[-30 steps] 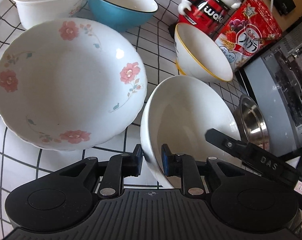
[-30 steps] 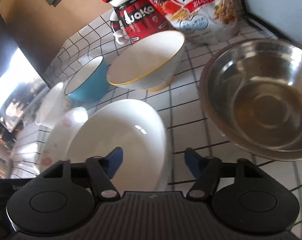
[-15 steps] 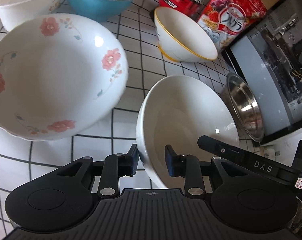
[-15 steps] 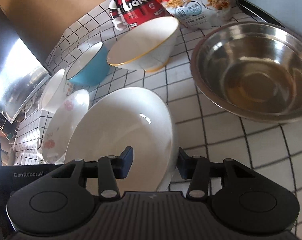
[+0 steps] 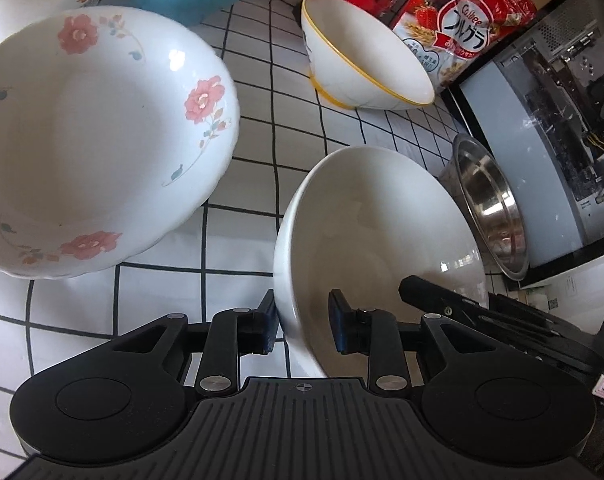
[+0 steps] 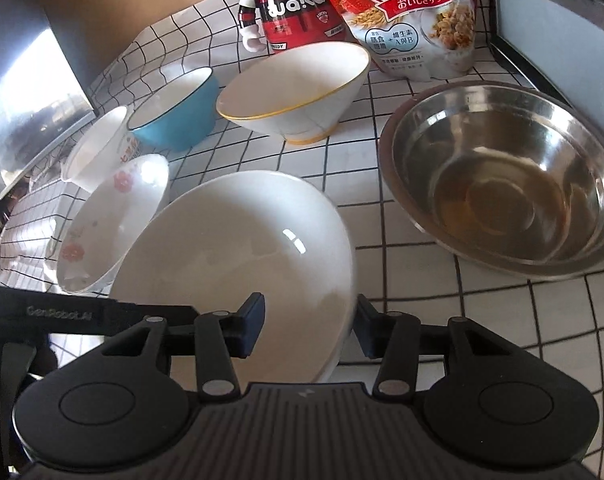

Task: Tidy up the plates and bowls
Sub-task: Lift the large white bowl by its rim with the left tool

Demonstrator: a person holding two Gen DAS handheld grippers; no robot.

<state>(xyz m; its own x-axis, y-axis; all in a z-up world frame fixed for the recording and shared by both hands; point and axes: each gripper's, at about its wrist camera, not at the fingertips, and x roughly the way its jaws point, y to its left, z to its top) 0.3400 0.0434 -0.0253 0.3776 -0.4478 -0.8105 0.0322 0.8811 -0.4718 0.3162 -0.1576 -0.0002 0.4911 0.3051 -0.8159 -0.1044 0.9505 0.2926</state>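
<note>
Both grippers straddle the plain white bowl (image 5: pixel 382 232), one on each side of its rim, which reads as a two-handed handling of a wide, slippery piece. The left gripper (image 5: pixel 302 322) has the near rim between its blue pads; the outer pad sits against the wall, the inner one stands off it, and the jaws are closing, so no firm pinch yet. The right gripper (image 6: pixel 308 326) brackets the opposite rim, its jaws opening, pads close but not clearly pressing. Both point steeply down at the checked cloth (image 5: pixel 238 296). The bowl sits between the floral bowl (image 5: pixel 94 136) and the steel bowl (image 6: pixel 502 176), likely its nesting candidates.
</note>
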